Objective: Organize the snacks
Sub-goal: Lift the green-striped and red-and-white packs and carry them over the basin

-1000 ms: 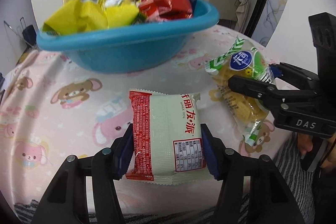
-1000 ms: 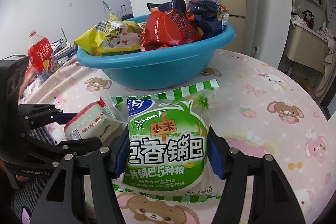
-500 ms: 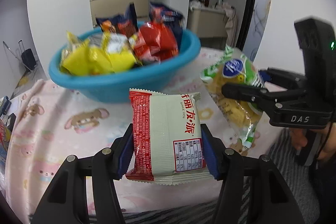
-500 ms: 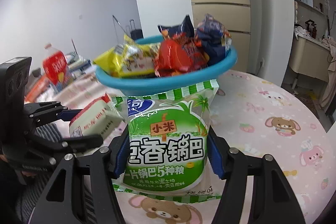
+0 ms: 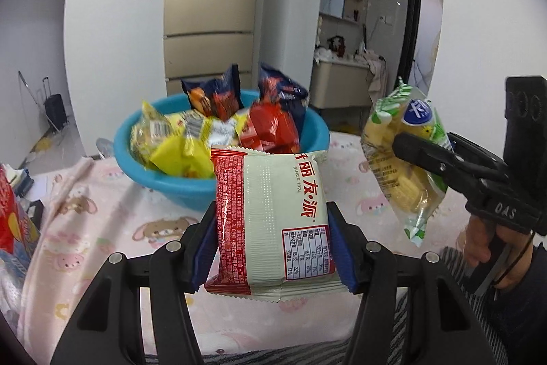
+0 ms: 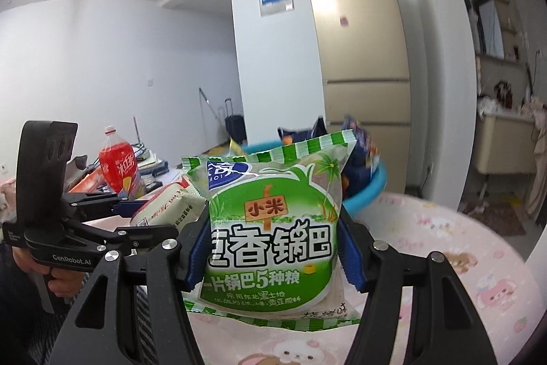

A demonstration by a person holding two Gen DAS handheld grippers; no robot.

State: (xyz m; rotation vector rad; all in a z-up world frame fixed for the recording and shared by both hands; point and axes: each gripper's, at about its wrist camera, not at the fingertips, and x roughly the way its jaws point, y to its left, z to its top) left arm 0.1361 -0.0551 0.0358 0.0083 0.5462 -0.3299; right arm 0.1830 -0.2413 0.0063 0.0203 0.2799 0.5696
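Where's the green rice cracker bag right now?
The green bag is clamped in the right gripper, held above the pink tablecloth, in front of the blue basin.

A tall beige fridge [image 5: 209,23] stands against white walls. Left of it, a black suitcase [image 5: 54,112] sits on the floor.

Right gripper [image 6: 273,248] clamps green snack pack [image 6: 273,221]; left gripper [image 6: 150,211] grips white pack [image 6: 167,206], blue basin [image 6: 367,190] behind.
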